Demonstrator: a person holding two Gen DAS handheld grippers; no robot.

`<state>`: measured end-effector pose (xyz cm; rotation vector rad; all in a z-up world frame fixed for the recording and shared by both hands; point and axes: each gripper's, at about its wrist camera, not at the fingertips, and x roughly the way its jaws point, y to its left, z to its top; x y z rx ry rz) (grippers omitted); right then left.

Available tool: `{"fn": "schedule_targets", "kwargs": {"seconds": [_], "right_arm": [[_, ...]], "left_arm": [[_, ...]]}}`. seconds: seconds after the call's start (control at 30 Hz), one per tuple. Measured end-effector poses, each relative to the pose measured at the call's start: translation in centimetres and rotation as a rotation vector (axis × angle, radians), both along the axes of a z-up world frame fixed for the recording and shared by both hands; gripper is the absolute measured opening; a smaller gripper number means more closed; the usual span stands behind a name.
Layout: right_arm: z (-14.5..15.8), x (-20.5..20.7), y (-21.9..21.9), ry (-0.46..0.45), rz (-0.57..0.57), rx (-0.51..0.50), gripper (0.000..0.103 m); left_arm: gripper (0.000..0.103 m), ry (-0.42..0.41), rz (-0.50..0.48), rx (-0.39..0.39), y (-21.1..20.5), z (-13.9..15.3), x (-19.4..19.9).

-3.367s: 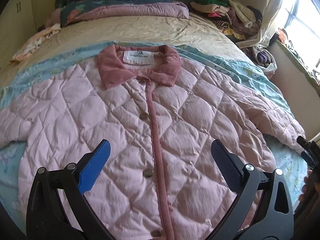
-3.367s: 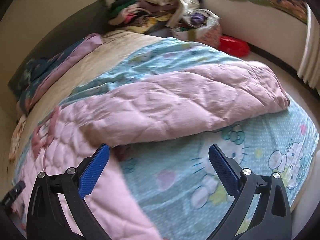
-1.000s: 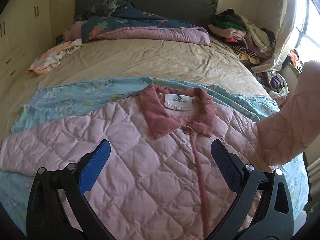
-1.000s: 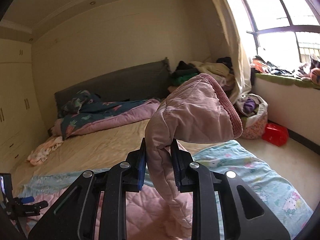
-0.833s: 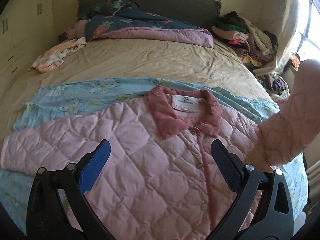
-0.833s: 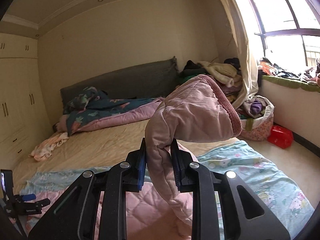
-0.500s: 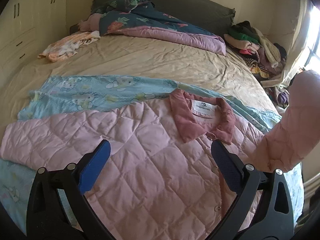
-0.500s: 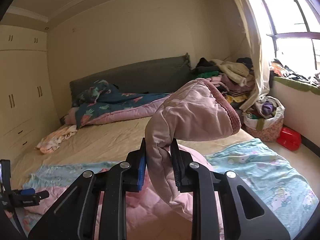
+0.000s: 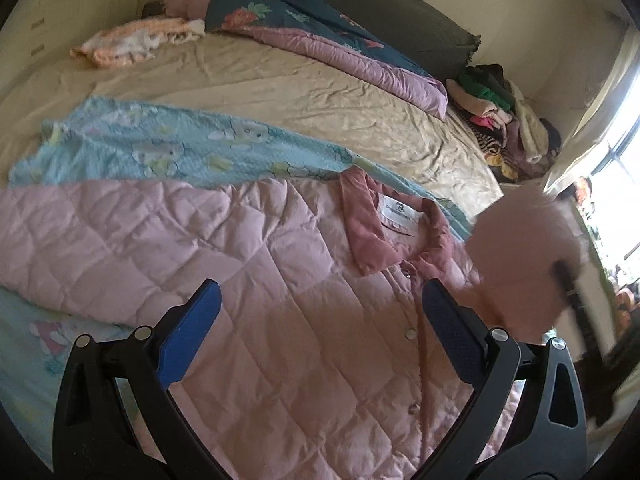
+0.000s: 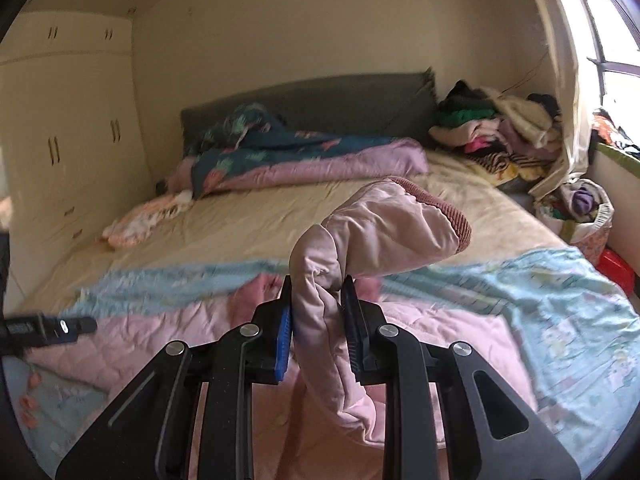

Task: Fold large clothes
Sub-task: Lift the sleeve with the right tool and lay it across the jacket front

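Right gripper (image 10: 316, 312): pads pinched on the jacket sleeve (image 10: 376, 228); the ribbed cuff stands above the jaws, lifted off the bed.
Left gripper (image 9: 320, 328): jaws spread wide, nothing between them, poised over the jacket front.
Jacket (image 9: 240, 280): pink, quilted, lying flat and front-up on the blue sheet, buttoned; collar (image 9: 384, 220) on the far side of the left gripper, second sleeve spread flat to the left.
Blue sheet (image 9: 160, 148): cartoon print, spread under the jacket across the near part of the bed.
Bed (image 9: 300, 92): beige cover beyond the jacket; rumpled quilt (image 10: 304, 152) at the headboard.
Clothes pile (image 10: 492, 124): far right of the bed.
Bag (image 10: 588, 208): on the floor right of the bed, stuffed with clothes.
Wardrobe (image 10: 64, 128): left wall.
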<state>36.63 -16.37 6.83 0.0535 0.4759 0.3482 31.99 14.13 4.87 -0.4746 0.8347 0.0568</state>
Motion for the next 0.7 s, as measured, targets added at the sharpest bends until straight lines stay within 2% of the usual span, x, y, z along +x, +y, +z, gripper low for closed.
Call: {"fn": "schedule_targets", "kwargs": {"seconds": [0.2,0.33,0.57,0.7], "right_arm": [[-4.4,-0.8,5.2,0.049,0.083,-0.101,0.022],[-7.5,-1.7,7.9,0.103,0.185,-0.169,0.022],[-11.0,-3.5,11.7,0.181,0.324,-0.249,0.022],[-12.1,-4.2,12.9,0.203,0.356,-0.297,0.027]], "left_arm": [[0.094,-0.002,-0.011,-0.079,0.5,-0.8,0.0],[0.094,0.003,-0.015,-0.081,0.7,-1.0,-0.2],[0.094,0.020,-0.021,-0.121,0.7,-1.9,-0.2],[0.094,0.035,-0.031,-0.169,0.5,-3.0,-0.4]]}}
